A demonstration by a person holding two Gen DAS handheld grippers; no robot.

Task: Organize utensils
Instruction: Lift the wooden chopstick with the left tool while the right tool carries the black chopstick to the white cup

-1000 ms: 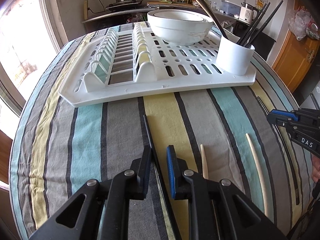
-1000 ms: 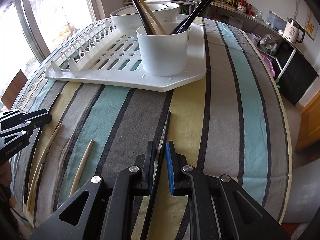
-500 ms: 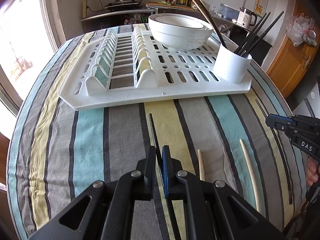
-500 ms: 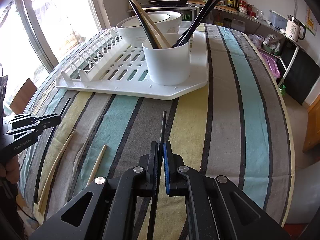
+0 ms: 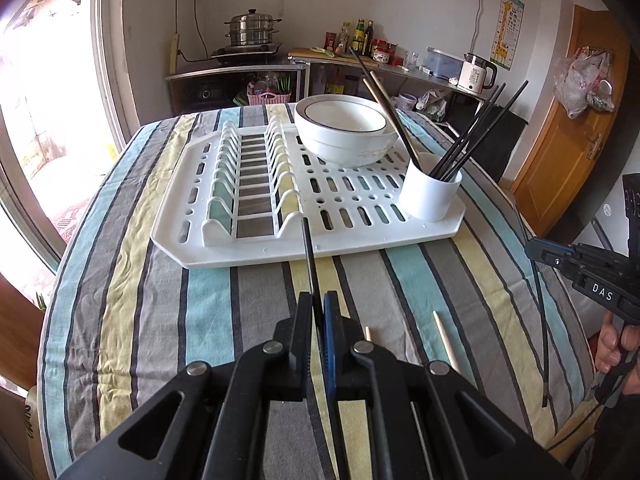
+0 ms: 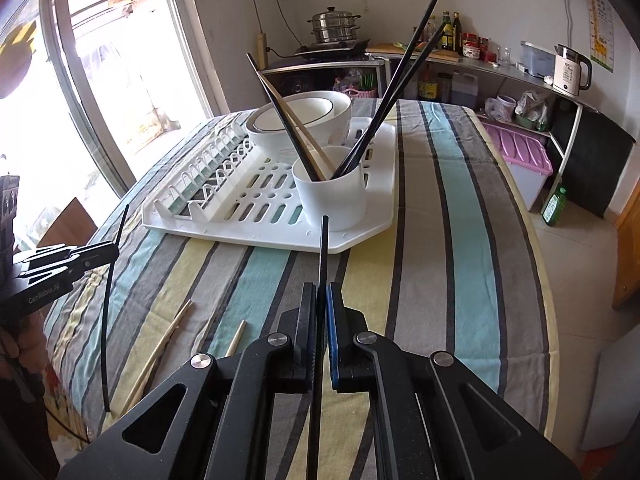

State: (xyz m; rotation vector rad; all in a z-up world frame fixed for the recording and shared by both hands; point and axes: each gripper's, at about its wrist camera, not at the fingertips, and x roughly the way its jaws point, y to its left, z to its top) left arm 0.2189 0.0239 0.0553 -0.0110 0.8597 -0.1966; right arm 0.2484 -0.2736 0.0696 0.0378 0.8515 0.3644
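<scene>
My left gripper (image 5: 319, 298) is shut on a black chopstick (image 5: 309, 248), which is lifted off the striped tablecloth and points toward the white drying rack (image 5: 240, 254). My right gripper (image 6: 321, 290) is shut on another black chopstick (image 6: 323, 246), raised and aimed at the white utensil cup (image 6: 332, 200). The cup (image 5: 430, 198) stands on the rack's right corner and holds several chopsticks. Each gripper shows in the other's view: the right gripper (image 5: 536, 247) at the right edge, the left gripper (image 6: 112, 247) at the left edge. Pale wooden chopsticks (image 5: 446, 340) (image 6: 168, 336) lie on the cloth.
Stacked white bowls (image 5: 344, 132) sit at the back of the rack. The rack's plate slots (image 5: 252, 176) fill its left half. A person's hand (image 5: 616, 340) grips the right tool's handle. The table edge (image 6: 536, 264) drops off to the right, with shelves and a kettle (image 6: 570, 68) beyond.
Both grippers closed on their black chopsticks and rose, lifting them off the cloth. The rack and cup now look farther away and lower in both views.
</scene>
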